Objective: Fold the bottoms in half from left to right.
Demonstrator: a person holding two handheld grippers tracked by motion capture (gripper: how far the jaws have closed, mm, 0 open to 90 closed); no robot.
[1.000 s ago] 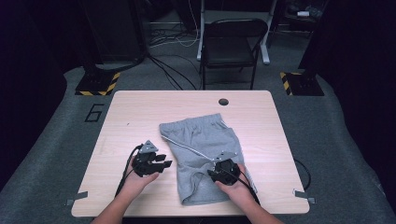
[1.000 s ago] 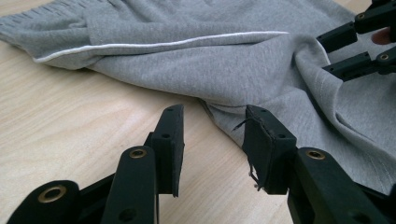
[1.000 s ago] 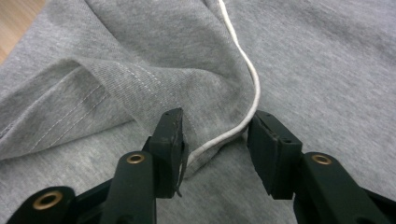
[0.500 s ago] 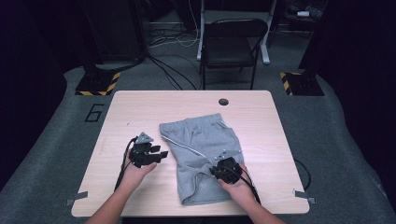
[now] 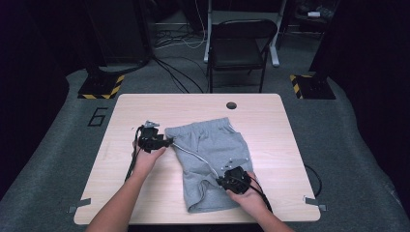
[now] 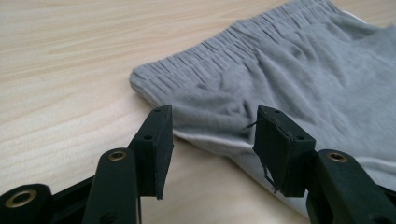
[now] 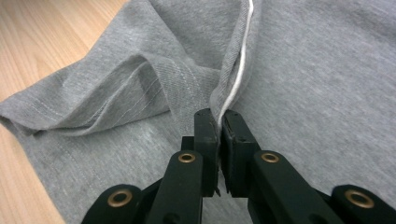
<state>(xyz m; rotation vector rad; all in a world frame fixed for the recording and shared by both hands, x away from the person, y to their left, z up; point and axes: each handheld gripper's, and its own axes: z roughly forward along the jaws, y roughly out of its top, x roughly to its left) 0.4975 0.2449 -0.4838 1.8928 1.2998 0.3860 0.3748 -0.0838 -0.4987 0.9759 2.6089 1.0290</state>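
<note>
The grey shorts [image 5: 210, 162] lie flat on the desk [image 5: 290, 140]; soft, light, limp fabric. Right claw [image 7: 218, 122] is clamped on the centre seam fold. Left claw [image 6: 212, 140], jaws just opening and empty, faces the waistband corner [image 6: 144, 86], the firmest hold.

Table [image 5: 145, 203]: pale wood, rounded corners, round grommet hole [image 5: 231, 105] near far edge, centre. Tape tabs [image 5: 77, 209] at both near corners. Chair [image 5: 239, 48]: black, folding, just beyond far edge. Hazard-striped bases [image 5: 101, 87] on grey carpet, beyond far-left and far-right corners. Cables [image 5: 174, 41] loose on floor behind. "6" [image 5: 98, 116] marked on carpet by left edge.
</note>
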